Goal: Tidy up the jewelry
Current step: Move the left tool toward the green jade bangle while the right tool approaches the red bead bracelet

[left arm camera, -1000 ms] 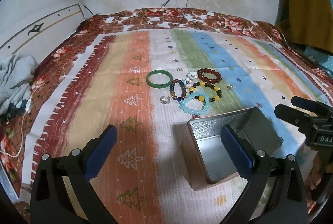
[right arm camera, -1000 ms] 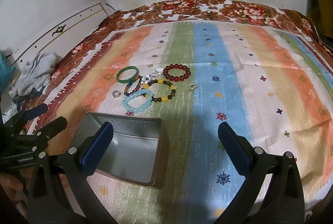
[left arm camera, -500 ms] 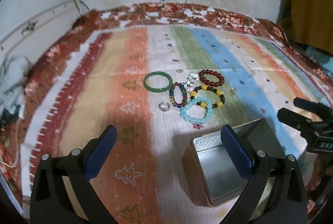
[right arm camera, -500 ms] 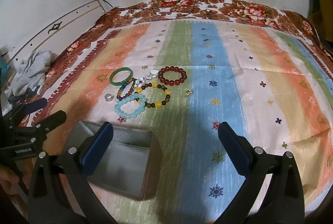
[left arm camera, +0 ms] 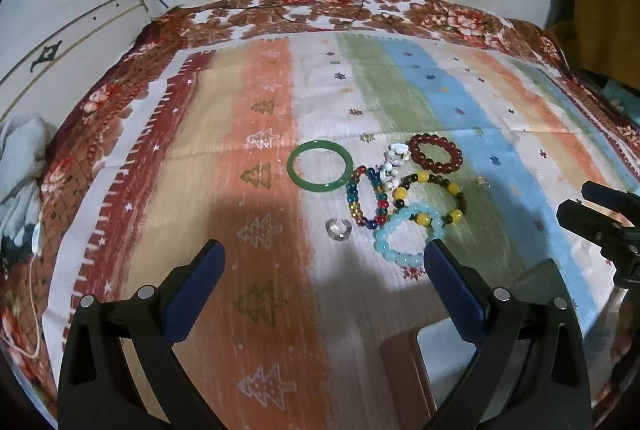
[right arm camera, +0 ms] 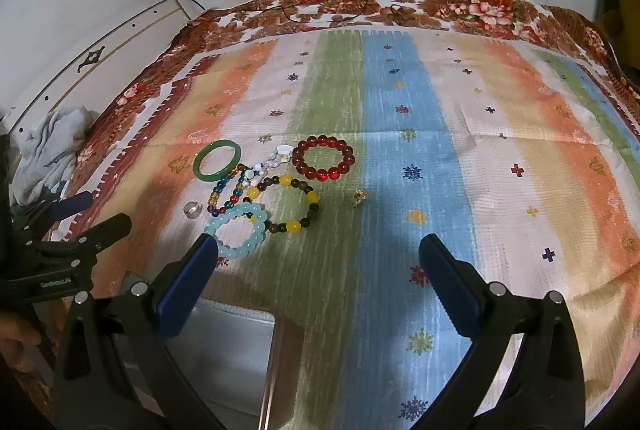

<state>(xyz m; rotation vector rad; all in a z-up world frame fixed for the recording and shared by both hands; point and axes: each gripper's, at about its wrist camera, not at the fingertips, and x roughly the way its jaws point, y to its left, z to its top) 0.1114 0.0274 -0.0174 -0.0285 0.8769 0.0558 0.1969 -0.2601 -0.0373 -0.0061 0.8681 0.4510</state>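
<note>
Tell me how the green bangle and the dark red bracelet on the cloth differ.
The green bangle is one smooth solid ring; the dark red bracelet is a string of round beads. The bangle lies on the white stripe at the left end of the cluster, the red one toward the blue stripe. Both lie flat, untouched by either claw.

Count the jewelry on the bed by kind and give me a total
Beaded bracelets: 5 (red, yellow and dark, light blue, multicolour, white)
Green bangle: 1
Silver ring: 1
Small gold piece: 1
Total: 8
</note>
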